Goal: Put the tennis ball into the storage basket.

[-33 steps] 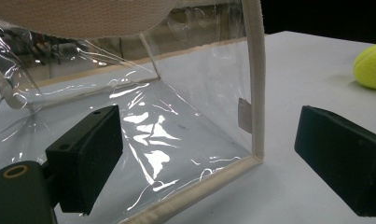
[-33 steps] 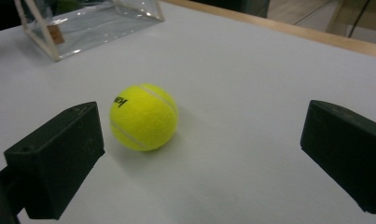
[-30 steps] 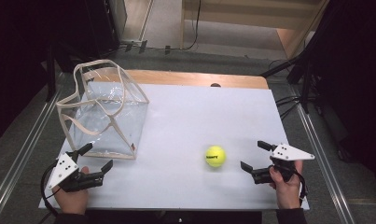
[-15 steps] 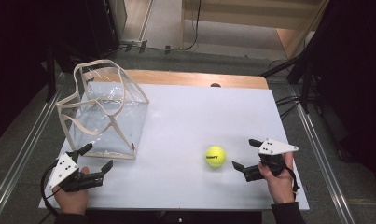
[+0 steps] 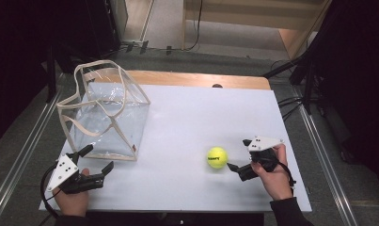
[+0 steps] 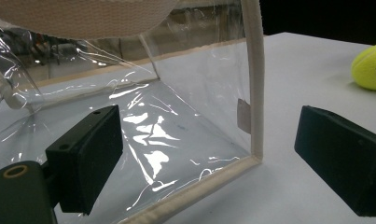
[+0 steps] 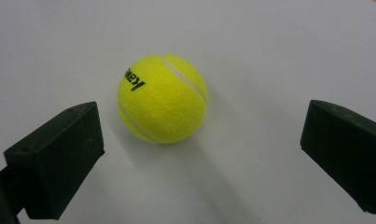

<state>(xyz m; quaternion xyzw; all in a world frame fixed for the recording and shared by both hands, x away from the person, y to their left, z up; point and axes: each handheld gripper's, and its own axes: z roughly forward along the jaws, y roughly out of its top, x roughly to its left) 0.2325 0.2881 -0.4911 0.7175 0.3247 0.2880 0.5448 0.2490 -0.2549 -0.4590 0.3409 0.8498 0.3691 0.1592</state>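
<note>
my right gripper [image 5: 238, 159] is wide open just beside the ball [image 5: 217, 157] on the table [image 5: 187, 122], my left gripper [image 5: 98, 159] gapes by the bag [image 5: 105, 115], and i think one bump could roll the ball away.

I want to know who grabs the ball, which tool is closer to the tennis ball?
The right tool, open just beside the tennis ball; the left tool sits by the clear bag.

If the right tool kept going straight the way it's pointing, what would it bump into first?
Most likely the tennis ball. It sits on the table just ahead of the open right tool, lined up between its two jaws, not yet touched.
</note>
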